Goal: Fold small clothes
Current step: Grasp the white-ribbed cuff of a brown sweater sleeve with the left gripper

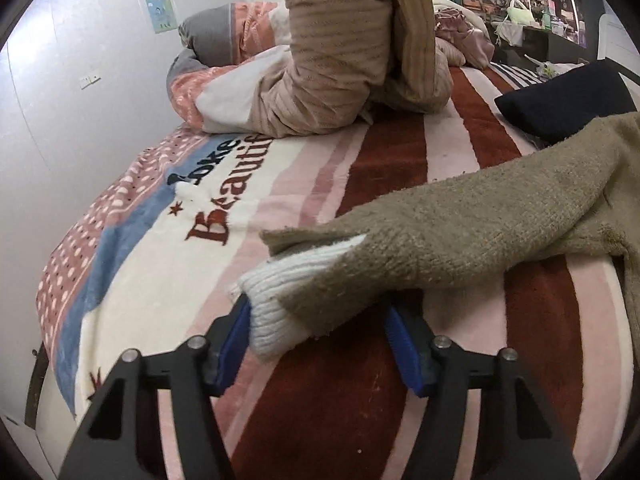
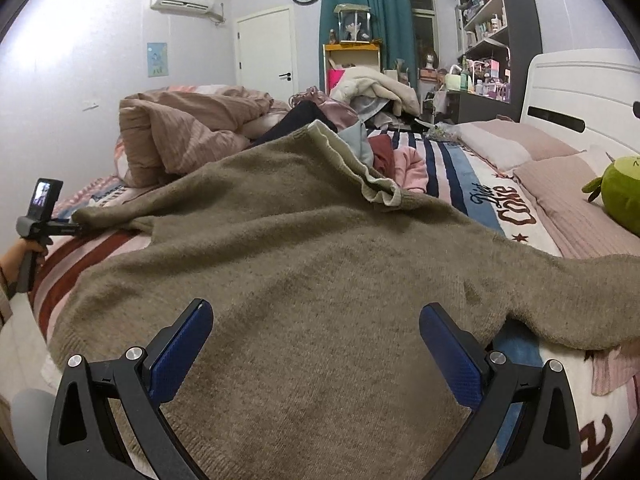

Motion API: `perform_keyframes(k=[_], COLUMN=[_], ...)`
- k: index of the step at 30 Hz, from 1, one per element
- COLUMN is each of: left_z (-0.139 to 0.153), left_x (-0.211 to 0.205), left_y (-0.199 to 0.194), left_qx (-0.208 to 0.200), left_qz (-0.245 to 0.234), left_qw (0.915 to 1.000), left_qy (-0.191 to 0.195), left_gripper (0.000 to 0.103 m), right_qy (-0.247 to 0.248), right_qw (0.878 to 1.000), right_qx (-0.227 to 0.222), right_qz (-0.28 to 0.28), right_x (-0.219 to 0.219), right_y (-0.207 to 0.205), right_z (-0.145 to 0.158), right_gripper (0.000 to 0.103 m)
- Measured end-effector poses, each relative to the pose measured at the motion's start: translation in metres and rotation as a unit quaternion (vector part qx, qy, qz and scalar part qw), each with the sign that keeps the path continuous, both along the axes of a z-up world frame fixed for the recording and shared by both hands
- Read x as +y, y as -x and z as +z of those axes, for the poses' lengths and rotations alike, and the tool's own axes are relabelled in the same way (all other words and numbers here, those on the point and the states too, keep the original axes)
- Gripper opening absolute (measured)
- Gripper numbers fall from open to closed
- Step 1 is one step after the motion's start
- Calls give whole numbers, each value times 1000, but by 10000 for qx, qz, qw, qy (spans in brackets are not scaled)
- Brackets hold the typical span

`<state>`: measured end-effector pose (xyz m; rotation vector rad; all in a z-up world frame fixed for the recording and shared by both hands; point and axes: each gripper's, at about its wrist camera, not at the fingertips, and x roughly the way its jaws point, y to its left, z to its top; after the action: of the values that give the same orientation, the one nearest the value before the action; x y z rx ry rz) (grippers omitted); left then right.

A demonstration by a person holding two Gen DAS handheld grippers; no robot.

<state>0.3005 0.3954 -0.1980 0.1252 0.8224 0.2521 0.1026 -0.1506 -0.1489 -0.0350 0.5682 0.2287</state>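
Observation:
A brown knit sweater (image 2: 304, 264) lies spread flat on the striped blanket, its cream collar (image 2: 380, 192) at the far side. Its left sleeve (image 1: 460, 232) stretches across the left wrist view and ends in a white ribbed cuff (image 1: 276, 300). My left gripper (image 1: 320, 316) has its jaws wide apart, with the cuff lying between the blue pads and over them. It also shows in the right wrist view (image 2: 70, 229) at the sleeve's end. My right gripper (image 2: 316, 320) is open and hovers over the sweater's lower body.
A rolled duvet (image 1: 320, 60) and pillows lie at the far end of the bed. A dark folded garment (image 1: 568, 100) sits beyond the sleeve. A pile of clothes (image 2: 400, 160), pink pillows (image 2: 520, 148), a green plush (image 2: 620, 196) and the white headboard (image 2: 580, 92) are to the right.

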Motion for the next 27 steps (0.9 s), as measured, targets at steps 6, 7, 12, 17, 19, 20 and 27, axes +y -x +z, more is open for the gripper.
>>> perform_keyframes(k=[6, 7, 12, 17, 19, 20, 27], left_z=[14, 19, 61, 116, 138, 147, 209], left_x=[-9, -12, -37, -89, -114, -125, -216], left_y=[12, 15, 33, 58, 70, 74, 119], left_qx=[-379, -472, -945, -1420, -1638, -1725, -2259], left_qz=[-54, -54, -279, -650, -839, -925, -1714], left_qw=[9987, 9984, 9946, 9877, 9829, 9807, 9589], left_qy=[336, 300, 318, 94, 42, 29, 109], left_gripper=[11, 11, 10, 10, 10, 10, 10], right_qy=[-99, -137, -259, -295, -389, -434, -526], right_qw=[9999, 9999, 9997, 9994, 9990, 9988, 9976], right_qx=[-32, -19, -42, -166, -201, -223, -446], right_qz=[-12, -12, 31, 69, 78, 84, 35], right_x=[-3, -5, -9, -18, -24, -27, -49], right_y=[0, 0, 4, 15, 20, 23, 41], right_z=[3, 2, 4, 11, 14, 15, 26], right_gripper=[103, 103, 103, 103, 103, 103, 103])
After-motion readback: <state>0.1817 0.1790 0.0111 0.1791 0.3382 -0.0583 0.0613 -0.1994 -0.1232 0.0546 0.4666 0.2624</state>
